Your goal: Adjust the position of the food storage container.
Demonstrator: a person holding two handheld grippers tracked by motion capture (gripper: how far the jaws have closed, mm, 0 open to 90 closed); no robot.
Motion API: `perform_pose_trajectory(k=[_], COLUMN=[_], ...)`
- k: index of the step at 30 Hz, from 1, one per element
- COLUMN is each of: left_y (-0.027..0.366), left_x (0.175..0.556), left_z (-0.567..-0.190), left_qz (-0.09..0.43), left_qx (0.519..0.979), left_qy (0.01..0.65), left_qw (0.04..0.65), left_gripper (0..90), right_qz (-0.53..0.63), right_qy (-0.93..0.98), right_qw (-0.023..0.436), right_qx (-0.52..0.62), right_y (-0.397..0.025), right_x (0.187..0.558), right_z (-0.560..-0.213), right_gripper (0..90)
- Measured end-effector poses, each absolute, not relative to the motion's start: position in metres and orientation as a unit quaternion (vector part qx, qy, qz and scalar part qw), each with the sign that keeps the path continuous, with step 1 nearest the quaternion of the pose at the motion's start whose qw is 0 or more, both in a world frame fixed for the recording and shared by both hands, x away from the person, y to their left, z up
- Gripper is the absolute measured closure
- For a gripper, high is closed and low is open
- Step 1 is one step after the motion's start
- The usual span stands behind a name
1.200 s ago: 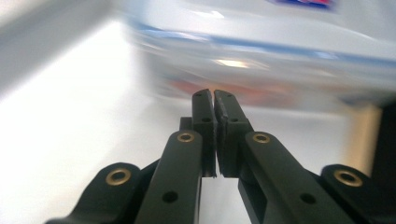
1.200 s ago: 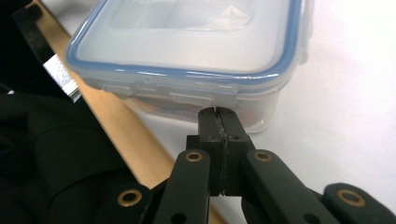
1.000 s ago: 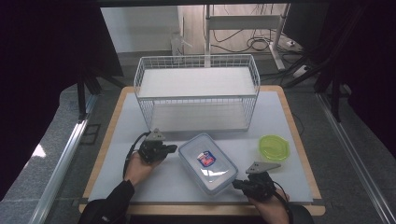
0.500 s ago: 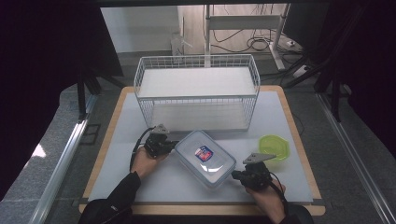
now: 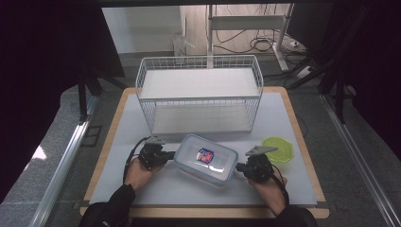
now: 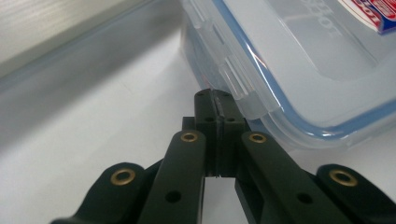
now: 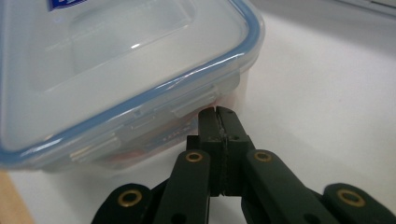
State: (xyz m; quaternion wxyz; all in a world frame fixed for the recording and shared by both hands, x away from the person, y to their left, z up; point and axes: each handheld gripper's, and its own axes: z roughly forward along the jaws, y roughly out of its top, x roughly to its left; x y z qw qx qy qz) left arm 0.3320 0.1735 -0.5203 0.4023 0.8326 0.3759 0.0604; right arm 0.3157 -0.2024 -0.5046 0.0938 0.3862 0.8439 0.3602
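Note:
A clear plastic container (image 5: 205,158) with a blue-sealed lid and a red-and-blue label lies on the white mat in front of the wire basket. My left gripper (image 5: 156,155) is at its left end, shut, tips touching just under a side latch flap (image 6: 233,86). At the opposite end my right gripper (image 5: 255,168) is also shut, tips against the wall below a latch (image 7: 187,109). In the left gripper view the jaws (image 6: 215,95) meet under the container (image 6: 303,56). The right gripper view has the closed jaws (image 7: 218,112) beneath the container's rim (image 7: 116,60).
A white wire basket (image 5: 198,94) with a flat shelf stands behind the container, across the middle of the table. A lime green round lid (image 5: 278,149) lies right of the container, just beyond my right gripper. The white mat (image 5: 123,142) ends in a wooden border.
The right gripper has come forward and left up to the container's end. The container has shifted slightly left and toward the basket. The left gripper has stayed at its end.

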Motion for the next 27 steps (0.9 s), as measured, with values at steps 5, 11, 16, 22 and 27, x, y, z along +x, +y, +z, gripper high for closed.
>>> perform_pose_trajectory(k=[5,11,16,22,27], left_y=[0.176,0.178,0.180,0.181,0.181], left_x=[0.317,0.298,0.284,0.280,0.277], left_z=[-0.519,-0.519,-0.518,-0.518,-0.516], left_qz=[0.058,0.054,0.056,0.052,0.086], left_qx=[0.832,0.830,0.829,0.828,0.836], left_qy=[0.381,0.384,0.384,0.384,0.373], left_qw=[0.400,0.401,0.403,0.404,0.394], left_gripper=[90.0,90.0,90.0,90.0,84.7], right_qz=[0.357,0.354,0.351,0.352,0.338], right_qy=[0.845,0.847,0.850,0.851,0.862], right_qw=[0.098,0.104,0.108,0.110,0.144], right_qx=[0.385,0.383,0.377,0.374,0.350], right_y=[-0.199,-0.194,-0.188,-0.184,-0.183], right_x=[0.323,0.330,0.336,0.342,0.335], right_z=[-0.505,-0.506,-0.507,-0.507,-0.501], right_gripper=[90.0,90.0,90.0,90.0,90.0])
